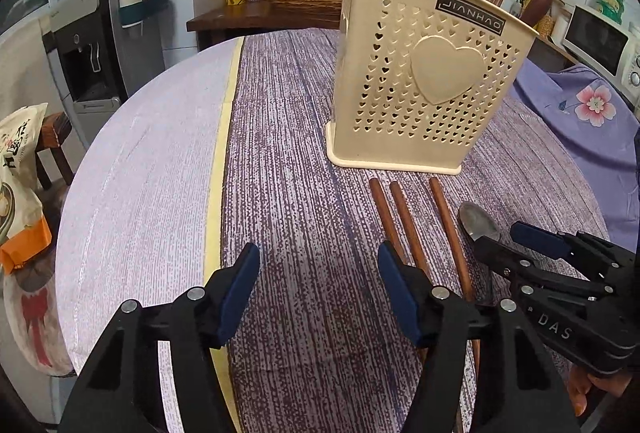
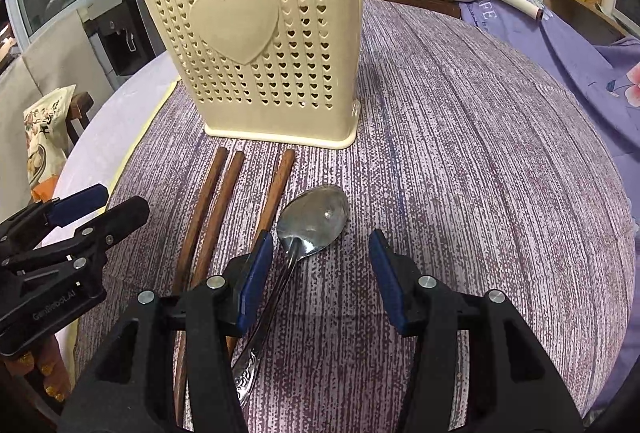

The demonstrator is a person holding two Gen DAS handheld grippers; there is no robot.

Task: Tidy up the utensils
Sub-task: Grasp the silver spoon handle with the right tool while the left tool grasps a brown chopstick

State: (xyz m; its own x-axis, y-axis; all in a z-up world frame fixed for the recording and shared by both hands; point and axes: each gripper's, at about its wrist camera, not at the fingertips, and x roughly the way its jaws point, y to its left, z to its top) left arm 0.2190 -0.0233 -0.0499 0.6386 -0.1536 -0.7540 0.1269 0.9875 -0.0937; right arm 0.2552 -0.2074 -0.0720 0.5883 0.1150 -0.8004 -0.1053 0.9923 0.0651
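— On the worktop (image 1: pixel 280 153), left view: what lies there?
— Three chopsticks (image 1: pixel 404 221) before the cream holder (image 1: pixel 420 81); left gripper (image 1: pixel 320 289) jaws released, grasping nothing.
— Right view?
— Right gripper (image 2: pixel 320 273) jaws released, over the spoon (image 2: pixel 312 221) beside the chopsticks.

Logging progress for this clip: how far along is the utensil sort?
Barely started, if at all. Done: nothing shows inside the holder. In hand: nothing; left gripper and right gripper are both open and empty. Left: three chopsticks and the spoon lie on the cloth before the holder.
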